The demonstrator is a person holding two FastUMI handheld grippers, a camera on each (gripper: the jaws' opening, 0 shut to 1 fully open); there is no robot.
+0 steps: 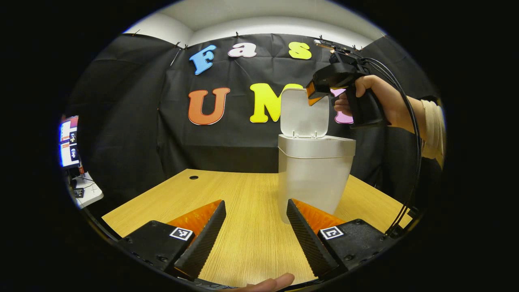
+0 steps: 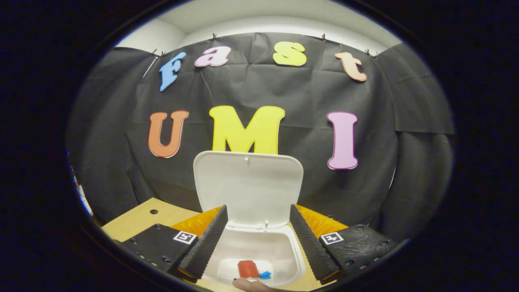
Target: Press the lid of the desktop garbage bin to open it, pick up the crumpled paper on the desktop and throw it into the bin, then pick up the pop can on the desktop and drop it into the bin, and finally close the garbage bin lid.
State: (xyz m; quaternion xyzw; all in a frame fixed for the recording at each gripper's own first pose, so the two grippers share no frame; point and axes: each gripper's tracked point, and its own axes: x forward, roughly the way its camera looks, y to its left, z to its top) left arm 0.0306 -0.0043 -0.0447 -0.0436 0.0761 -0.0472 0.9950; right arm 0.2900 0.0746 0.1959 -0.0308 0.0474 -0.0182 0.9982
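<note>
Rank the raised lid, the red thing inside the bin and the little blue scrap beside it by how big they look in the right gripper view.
1. Lid, by far the largest.
2. Red thing, lying in the bin.
3. Blue scrap, the smallest.
The last two lie deeper, so they may look smaller than they are.

So the bin sits on the bench, toward its right side, lid flipped up at the back; right tongs hang above the bin, just beside the lid's top edge; left tongs sit low in front of the bin, over the bench; down inside the bin lies a can, something small just beside it.
</note>
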